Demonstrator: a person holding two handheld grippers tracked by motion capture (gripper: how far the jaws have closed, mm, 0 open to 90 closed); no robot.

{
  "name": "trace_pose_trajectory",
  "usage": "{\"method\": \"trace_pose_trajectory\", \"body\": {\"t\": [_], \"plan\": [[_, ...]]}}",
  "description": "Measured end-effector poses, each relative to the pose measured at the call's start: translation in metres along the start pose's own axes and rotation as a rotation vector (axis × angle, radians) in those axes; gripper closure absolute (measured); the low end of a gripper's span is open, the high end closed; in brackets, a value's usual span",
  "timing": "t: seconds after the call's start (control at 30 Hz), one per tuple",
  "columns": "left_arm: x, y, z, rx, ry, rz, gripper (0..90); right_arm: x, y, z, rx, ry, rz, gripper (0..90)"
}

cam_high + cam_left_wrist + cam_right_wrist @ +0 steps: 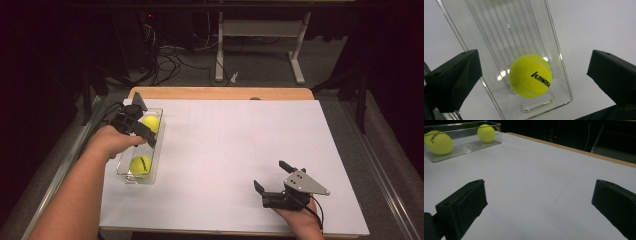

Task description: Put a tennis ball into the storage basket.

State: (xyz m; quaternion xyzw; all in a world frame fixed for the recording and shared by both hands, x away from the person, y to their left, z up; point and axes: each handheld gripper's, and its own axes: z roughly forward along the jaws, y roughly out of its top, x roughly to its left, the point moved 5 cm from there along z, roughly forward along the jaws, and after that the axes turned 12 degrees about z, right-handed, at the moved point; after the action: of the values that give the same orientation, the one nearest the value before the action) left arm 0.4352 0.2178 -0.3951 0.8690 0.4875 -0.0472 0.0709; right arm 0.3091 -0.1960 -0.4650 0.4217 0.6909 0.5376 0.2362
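Note:
A clear plastic tray [158, 152] lies at the left side of the white table. Two yellow tennis balls rest in it: one at the near end [140, 165], one at the far end [151, 122]. My left gripper [144, 122] hangs over the far ball, open. In the left gripper view that ball [530, 75] lies on the ribbed tray floor [506, 30], and my left gripper [534, 66] has its jaws wide apart on either side without touching it. My right gripper [271, 176] rests open at the table's near right, holding nothing. The right gripper view has both balls [437, 142] [486, 133] in the tray [461, 148].
White sheet [235, 145] covers the tabletop, with a wooden edge [220, 93] at the far side. Beyond it stand a desk frame [260, 35] and loose cables on a dark floor. A black cable trails from the left gripper off the table's left edge.

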Motion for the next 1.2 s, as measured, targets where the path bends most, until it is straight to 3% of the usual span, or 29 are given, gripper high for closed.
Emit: {"method": "trace_pose_trajectory", "body": {"t": [0.47,0.7,1.2], "plan": [[-0.022,0.006,0.017,0.008,-0.023,0.048,0.7,0.001,-0.001,0.001,0.005,-0.001,-0.003,0.3],[-0.041,0.011,0.016,-0.002,-0.049,0.088,0.7,0.002,0.000,0.001,0.005,0.000,-0.007,0.3],[-0.077,0.026,0.006,-0.024,-0.042,0.156,0.7,0.002,0.001,0.001,-0.001,-0.005,-0.005,0.3]]}}
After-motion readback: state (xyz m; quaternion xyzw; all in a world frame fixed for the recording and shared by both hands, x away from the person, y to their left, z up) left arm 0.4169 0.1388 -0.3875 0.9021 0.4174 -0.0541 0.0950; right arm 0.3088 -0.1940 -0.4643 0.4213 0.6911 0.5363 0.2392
